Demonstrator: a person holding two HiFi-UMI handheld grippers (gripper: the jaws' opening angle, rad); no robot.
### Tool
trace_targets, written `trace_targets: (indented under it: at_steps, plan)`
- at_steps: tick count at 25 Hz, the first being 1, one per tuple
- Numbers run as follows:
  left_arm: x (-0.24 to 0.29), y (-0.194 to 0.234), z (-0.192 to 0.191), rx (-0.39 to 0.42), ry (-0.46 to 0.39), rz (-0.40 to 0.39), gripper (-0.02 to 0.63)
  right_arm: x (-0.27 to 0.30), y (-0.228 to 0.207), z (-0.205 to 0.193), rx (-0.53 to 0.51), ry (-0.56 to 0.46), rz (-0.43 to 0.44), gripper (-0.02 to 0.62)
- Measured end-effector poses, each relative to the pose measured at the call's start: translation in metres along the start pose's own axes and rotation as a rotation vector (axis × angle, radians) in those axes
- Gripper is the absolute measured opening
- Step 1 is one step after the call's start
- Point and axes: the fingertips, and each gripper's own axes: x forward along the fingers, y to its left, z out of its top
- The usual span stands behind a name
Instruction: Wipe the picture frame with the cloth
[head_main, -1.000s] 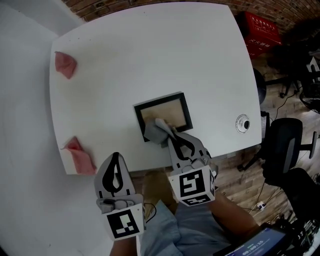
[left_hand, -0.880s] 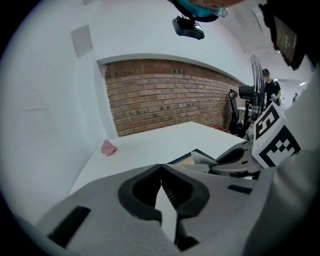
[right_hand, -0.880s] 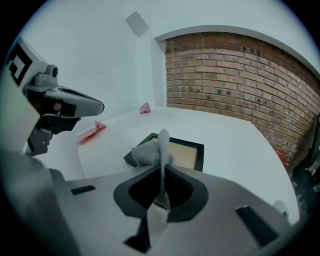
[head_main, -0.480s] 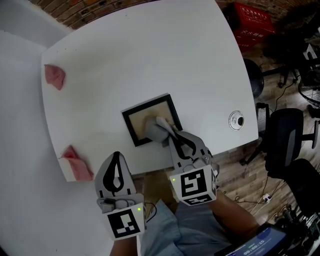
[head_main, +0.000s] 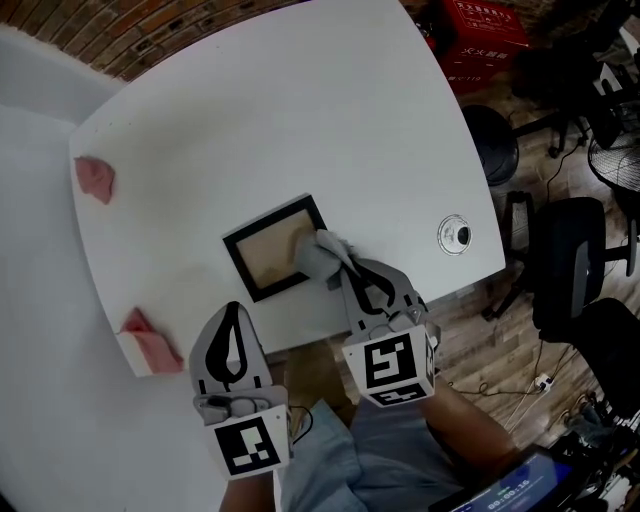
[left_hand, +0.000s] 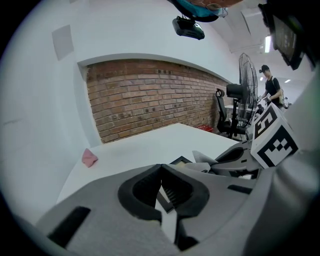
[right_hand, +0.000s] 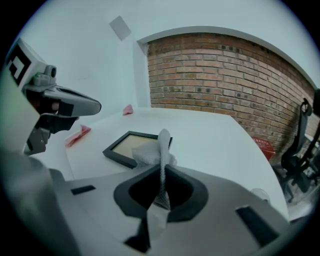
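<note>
Nearest me, low in the head view, my left gripper hangs short of the tabletop edge. Its own view shows its jaws pressed together with nothing between them. To its right, my right gripper reaches over the near edge, its jaws clenched on a pale grey cloth. In its own view a fold of that cloth stands upright, pinched in the grip. The bunched end seems to rest on the right part of the black picture frame, which lies flat near the tabletop's near edge with its tan panel facing up. I judge the wiping is under way. The next move calls for dragging the cloth leftward over the panel and border with light downward pressure, perhaps with the idle left gripper steadying the frame so it does not slide. Farther left lie two pink rags, well apart, and a round disc lies to the right. The marker cubes carry only black-and-white squares. Beyond the tabletop, at upper right, a red crate bears white print too small for me to read.
</note>
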Motion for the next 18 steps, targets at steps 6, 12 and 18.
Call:
trace_targets:
  at_steps: [6, 12, 18]
  plan:
    - [-0.002, -0.017, 0.016, 0.024, -0.030, -0.026, 0.009, -0.020, -0.027, -0.004, 0.031, -0.008, -0.063, 0.025]
    - [-0.021, -0.044, 0.050, 0.043, -0.104, -0.039, 0.009, -0.061, -0.048, 0.008, 0.078, -0.082, -0.093, 0.025]
    - [-0.043, -0.053, 0.105, 0.061, -0.248, -0.006, 0.009, -0.105, -0.075, 0.060, 0.067, -0.242, -0.136, 0.024]
